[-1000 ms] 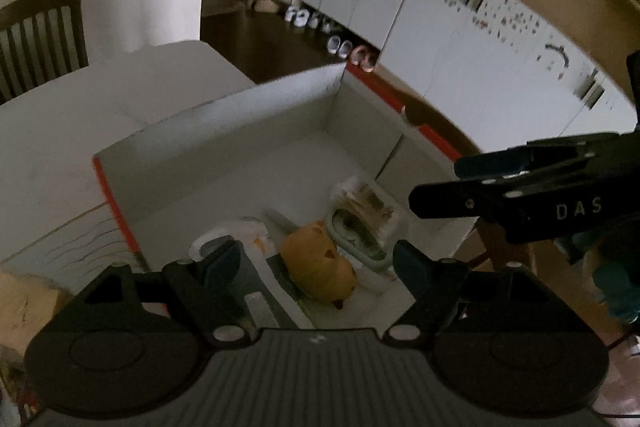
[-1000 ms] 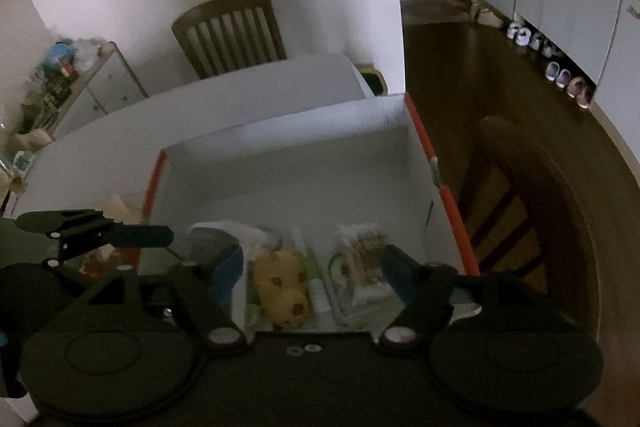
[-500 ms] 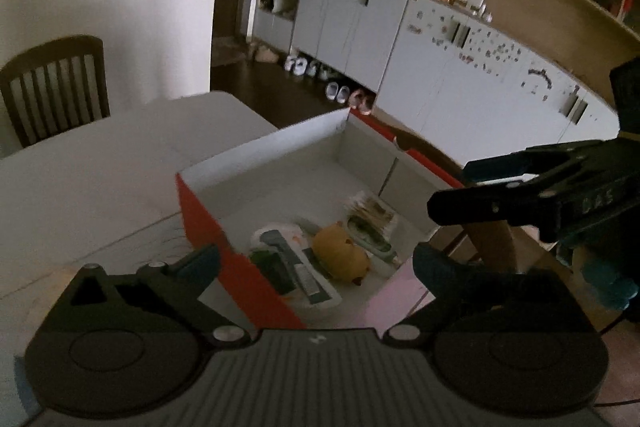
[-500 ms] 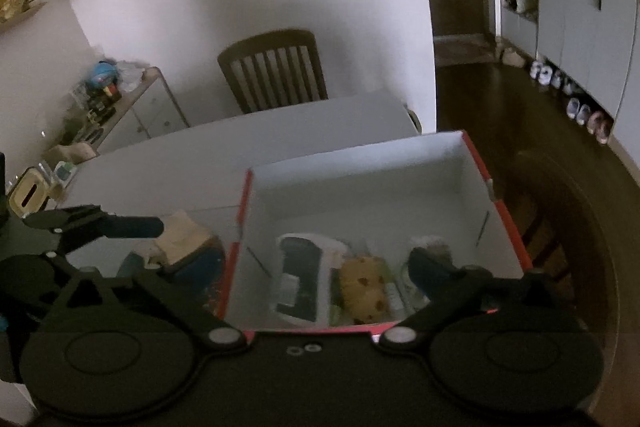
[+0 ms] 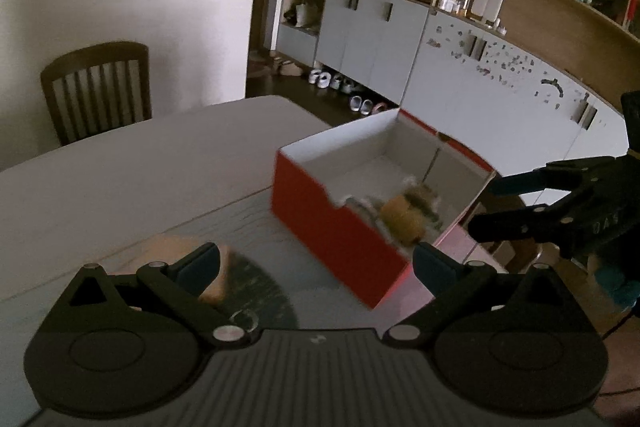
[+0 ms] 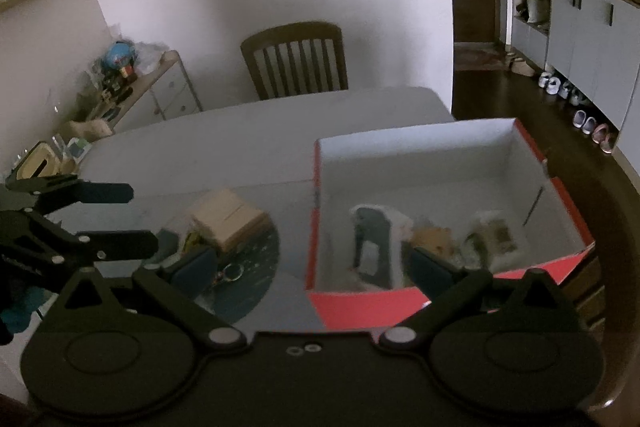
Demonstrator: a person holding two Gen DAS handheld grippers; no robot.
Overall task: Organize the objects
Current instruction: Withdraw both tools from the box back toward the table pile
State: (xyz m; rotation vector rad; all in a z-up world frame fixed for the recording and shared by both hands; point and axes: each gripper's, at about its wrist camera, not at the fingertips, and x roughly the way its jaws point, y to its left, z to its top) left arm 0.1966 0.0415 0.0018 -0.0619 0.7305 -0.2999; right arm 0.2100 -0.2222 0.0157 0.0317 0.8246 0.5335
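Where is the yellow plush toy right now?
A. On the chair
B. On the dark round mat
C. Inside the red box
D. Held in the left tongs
C: the yellow plush toy lies inside the red box, and both tongs are open and empty.

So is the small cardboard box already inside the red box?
No, the small cardboard box sits on the table left of the red box.

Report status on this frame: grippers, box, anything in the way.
Left hand-held gripper open, empty; right hand-held gripper open, empty. Red box holds several blurred items. Tan box and keys on dark mat outside it. Nothing in the way.
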